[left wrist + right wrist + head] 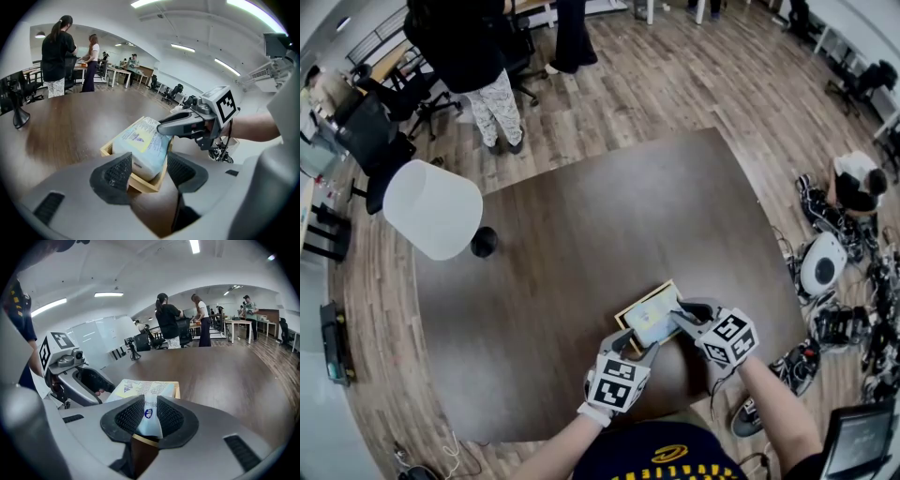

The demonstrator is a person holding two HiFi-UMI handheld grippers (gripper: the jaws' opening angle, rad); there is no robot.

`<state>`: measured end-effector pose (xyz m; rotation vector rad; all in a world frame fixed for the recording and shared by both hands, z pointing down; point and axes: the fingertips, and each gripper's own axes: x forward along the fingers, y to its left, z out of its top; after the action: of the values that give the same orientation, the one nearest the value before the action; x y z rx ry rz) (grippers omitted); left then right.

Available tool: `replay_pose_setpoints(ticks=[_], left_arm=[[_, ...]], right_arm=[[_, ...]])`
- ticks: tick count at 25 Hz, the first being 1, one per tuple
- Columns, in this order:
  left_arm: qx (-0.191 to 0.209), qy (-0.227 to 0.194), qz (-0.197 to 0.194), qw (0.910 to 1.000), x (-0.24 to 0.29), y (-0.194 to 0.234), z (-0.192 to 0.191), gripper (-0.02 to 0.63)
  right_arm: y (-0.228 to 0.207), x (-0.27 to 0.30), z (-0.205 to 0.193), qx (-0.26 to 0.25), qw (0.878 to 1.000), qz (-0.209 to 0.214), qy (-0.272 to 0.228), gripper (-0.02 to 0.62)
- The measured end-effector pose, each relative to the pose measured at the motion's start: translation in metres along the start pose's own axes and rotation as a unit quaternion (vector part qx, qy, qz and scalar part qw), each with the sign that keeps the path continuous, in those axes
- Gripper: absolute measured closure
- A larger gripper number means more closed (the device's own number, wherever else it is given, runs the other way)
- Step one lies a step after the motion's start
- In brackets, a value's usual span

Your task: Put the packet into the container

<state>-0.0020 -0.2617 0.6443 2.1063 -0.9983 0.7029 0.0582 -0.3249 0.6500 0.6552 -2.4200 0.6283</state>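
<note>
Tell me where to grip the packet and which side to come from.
Grip the packet by its thin, flat end seam, coming in from that short end, as the right hand-held gripper does. The seam fits between the jaws, whereas the body is plump and wide, and the wooden container has walls flanking the packet's sides.
</note>
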Motion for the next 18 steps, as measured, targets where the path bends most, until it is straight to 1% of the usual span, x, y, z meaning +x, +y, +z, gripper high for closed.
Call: replay_pose_setpoints(ticks=[2, 5, 11, 14, 17, 18], left_arm=[[0.017, 0.0, 0.003, 0.9999, 0.0, -0.002, 0.001, 0.371], [0.041, 0.004, 0.01, 0.9991, 0.0, -0.003, 0.002, 0.371], [0.03, -0.003, 0.016, 0.9994, -0.008, 0.003, 0.0, 0.371], [0.027, -0.01, 0.015, 0.9995, -0.014, 0.003, -0.002, 0.371], [0.021, -0.021, 0.013, 0.9995, -0.023, 0.001, -0.002, 0.371], [0.019, -0.026, 0.011, 0.9994, -0.026, 0.0, -0.001, 0.371]], right_arm=[[0.003, 0.004, -0.002, -0.004, 1.0, 0.001, 0.012, 0.508], [0.002, 0.006, 0.001, -0.01, 1.0, -0.015, 0.009, 0.508], [-0.003, 0.002, 0.0, -0.008, 0.999, -0.036, 0.008, 0.505], [-0.003, 0.0, 0.004, -0.015, 0.999, -0.049, 0.006, 0.477], [-0.007, -0.009, 0.012, -0.032, 0.996, -0.083, -0.009, 0.437], [-0.011, -0.015, 0.016, -0.031, 0.994, -0.1, -0.021, 0.437]])
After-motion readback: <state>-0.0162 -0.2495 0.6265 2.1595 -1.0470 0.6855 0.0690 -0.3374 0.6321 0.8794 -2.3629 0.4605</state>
